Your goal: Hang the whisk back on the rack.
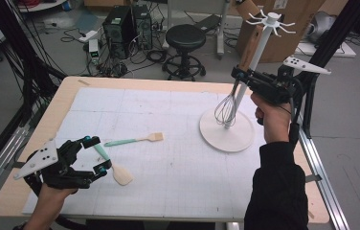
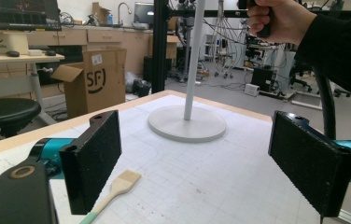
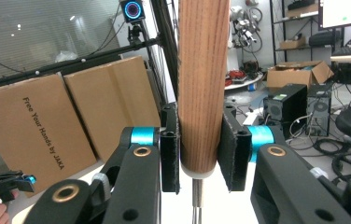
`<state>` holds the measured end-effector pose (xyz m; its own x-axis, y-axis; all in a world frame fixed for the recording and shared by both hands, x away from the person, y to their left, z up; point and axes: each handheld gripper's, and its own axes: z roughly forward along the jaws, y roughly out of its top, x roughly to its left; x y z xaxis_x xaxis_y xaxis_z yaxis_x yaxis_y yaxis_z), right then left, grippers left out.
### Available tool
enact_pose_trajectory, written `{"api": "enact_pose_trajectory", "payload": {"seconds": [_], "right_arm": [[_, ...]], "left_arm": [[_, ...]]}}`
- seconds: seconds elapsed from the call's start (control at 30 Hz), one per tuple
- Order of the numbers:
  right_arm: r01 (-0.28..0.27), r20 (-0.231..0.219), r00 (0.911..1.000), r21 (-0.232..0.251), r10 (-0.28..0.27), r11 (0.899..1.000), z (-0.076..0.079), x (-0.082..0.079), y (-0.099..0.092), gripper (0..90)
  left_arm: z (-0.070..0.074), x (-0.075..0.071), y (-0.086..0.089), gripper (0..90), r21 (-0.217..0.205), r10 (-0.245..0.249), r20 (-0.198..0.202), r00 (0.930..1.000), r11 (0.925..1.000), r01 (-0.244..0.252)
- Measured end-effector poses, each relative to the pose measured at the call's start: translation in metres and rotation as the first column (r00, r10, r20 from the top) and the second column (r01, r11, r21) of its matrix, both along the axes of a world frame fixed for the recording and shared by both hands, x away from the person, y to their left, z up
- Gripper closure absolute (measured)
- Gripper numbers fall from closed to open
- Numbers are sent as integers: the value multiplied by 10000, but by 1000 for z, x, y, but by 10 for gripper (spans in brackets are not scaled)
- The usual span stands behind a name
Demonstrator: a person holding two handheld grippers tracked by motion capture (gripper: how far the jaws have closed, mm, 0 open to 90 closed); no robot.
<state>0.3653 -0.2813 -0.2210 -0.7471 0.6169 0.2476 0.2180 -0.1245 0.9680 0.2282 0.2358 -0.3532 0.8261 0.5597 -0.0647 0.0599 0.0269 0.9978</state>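
Left gripper (image 1: 99,154) sits low over the near left part of the table (image 1: 39,129), its jaws spread wide and holding nothing; in the left gripper view the two black pads (image 2: 92,158) stand far apart with bare gridded mat (image 1: 168,143) between them. A spatula (image 1: 113,167) with a teal handle and a pale blade lies on the mat between those jaws in the high view, though whether it touches either jaw cannot be told. Just beyond it lies a small brush (image 1: 135,140) with a teal handle and light bristles pointing right; the same brush (image 2: 117,186) shows near the left pad in the left gripper view.

Farther right, a white stand (image 1: 227,132) with a round base, a tall pole and hooked arms at its top rests on the mat. Beside the pole, a whisk (image 1: 235,86) with a wooden handle hangs upright, its wire loops close to the pole above the base. Right gripper (image 3: 200,149) is clamped narrowly on the lower end of that wooden handle, both pads pressed against it, and is raised well above the table.
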Motion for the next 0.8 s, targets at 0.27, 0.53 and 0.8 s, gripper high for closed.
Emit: {"api": "enact_pose_trajectory", "payload": {"seconds": [0.27, 0.53, 0.8], "right_arm": [[171, -219, 9996, 65, -170, 9998, -4, 5, -5, 727], [748, 165, 9971, -78, -746, 9972, -10, 1, -9, 631], [1972, 1134, 9752, -567, -1899, 9787, -28, -25, -20, 408]], "left_arm": [[-1, 0, -1, 177, -23, -72, -33, 10000, 10000, 72], [-3, -1, 0, 177, -92, -105, -34, 9999, 9999, 105], [-7, -4, 2, 177, -205, -40, -62, 10000, 9998, 38]]}}
